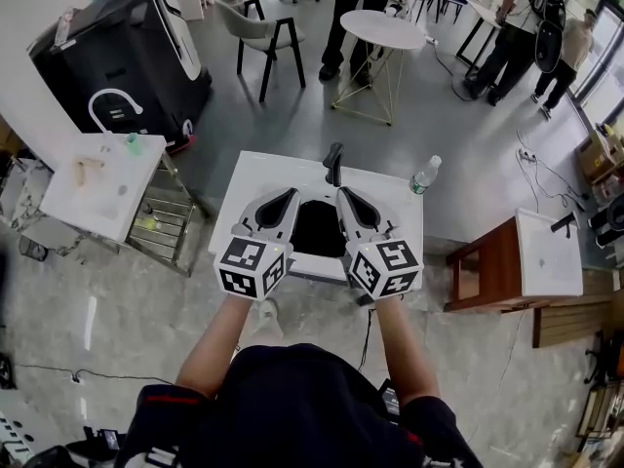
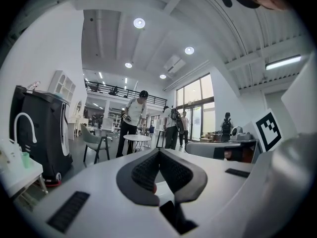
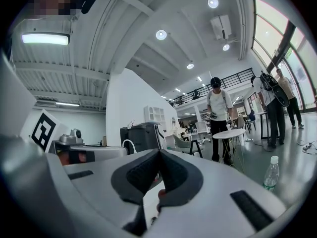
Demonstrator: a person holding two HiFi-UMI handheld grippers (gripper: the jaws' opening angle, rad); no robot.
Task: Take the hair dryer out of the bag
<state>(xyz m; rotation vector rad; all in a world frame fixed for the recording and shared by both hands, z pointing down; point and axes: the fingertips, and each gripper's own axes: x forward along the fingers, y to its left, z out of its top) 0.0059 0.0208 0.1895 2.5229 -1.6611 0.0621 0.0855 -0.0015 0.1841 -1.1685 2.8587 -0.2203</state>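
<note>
Here, the bag (image 1: 319, 232) sits between left gripper (image 1: 291, 195) and right gripper (image 1: 342, 194).

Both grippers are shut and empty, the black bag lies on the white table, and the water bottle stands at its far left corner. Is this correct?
Not quite: the head view shows the water bottle at the far right corner of the white table. The rest holds: left gripper and right gripper are shut and empty; the black bag lies on the table.
</note>
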